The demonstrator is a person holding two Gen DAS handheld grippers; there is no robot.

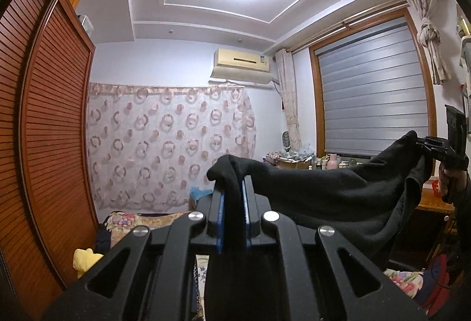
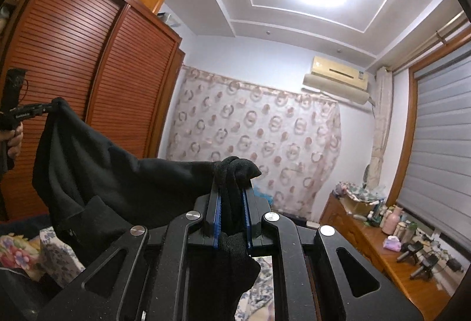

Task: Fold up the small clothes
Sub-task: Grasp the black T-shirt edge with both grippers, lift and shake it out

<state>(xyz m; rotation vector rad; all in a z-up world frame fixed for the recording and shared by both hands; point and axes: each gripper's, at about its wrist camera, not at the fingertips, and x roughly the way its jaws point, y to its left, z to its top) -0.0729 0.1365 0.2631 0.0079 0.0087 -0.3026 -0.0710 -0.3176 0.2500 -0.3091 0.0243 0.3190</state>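
Stretching across mid-frame in both views, the black garment [image 1: 338, 191] hangs in the air between the two claws; left claw [image 1: 232, 188] clenched on one corner; right claw [image 2: 232, 188] clenched on the other, above the floral bed [image 2: 56, 259]

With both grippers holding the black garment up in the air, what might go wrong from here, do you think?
1. The left gripper and the right gripper each pinch only a small bunched corner of the soft black fabric garment; a corner may slip free.
2. The garment sags between them with a loose flap hanging, so it may land creased.
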